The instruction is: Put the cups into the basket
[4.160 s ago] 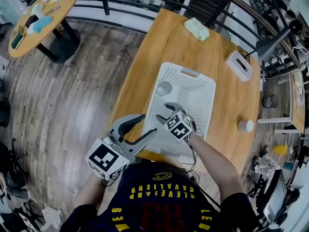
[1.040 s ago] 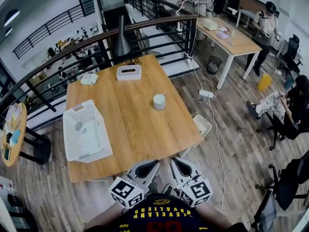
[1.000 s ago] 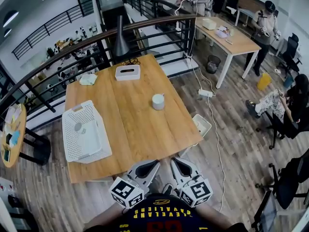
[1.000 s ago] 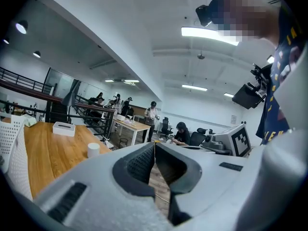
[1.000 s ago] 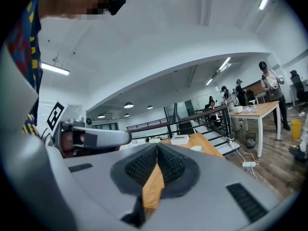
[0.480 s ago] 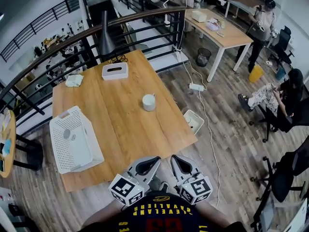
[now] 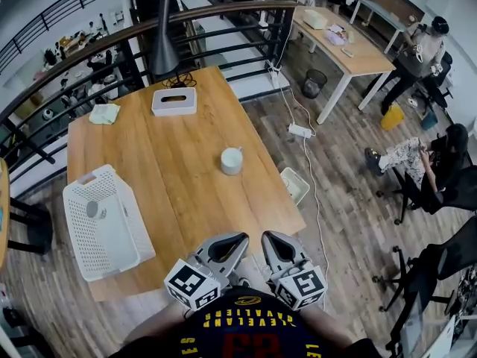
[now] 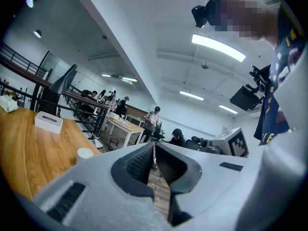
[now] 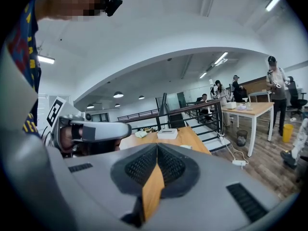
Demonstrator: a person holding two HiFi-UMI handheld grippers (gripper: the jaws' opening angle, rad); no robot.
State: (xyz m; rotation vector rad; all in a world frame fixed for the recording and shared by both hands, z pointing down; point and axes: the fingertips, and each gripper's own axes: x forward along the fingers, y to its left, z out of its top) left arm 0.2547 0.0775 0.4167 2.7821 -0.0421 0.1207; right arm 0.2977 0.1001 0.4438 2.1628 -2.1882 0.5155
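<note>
A white cup (image 7: 232, 160) stands upright on the wooden table (image 7: 171, 177), right of its middle. At the table's left side lies the white slatted basket (image 7: 112, 237) with another pale cup (image 7: 93, 209) inside. My left gripper (image 7: 242, 239) and right gripper (image 7: 265, 236) are held side by side close to my chest, over the table's near edge, both shut and empty. In the left gripper view the closed tips (image 8: 154, 146) point past the table cup (image 8: 85, 153). The right gripper view shows its closed tips (image 9: 157, 146) facing the table, with the left gripper (image 9: 91, 131) beside it.
A white tissue box (image 7: 174, 101), a folded pale cloth (image 7: 103, 113) and a black lamp (image 7: 162, 47) sit at the table's far end by a black railing (image 7: 223, 21). A white bin (image 7: 296, 185) and cable lie on the floor to the right. People work at a desk (image 7: 350, 47) beyond.
The right gripper has left the basket. In the last second the table has slid left and nearer in the head view, and both shut grippers have travelled with me.
</note>
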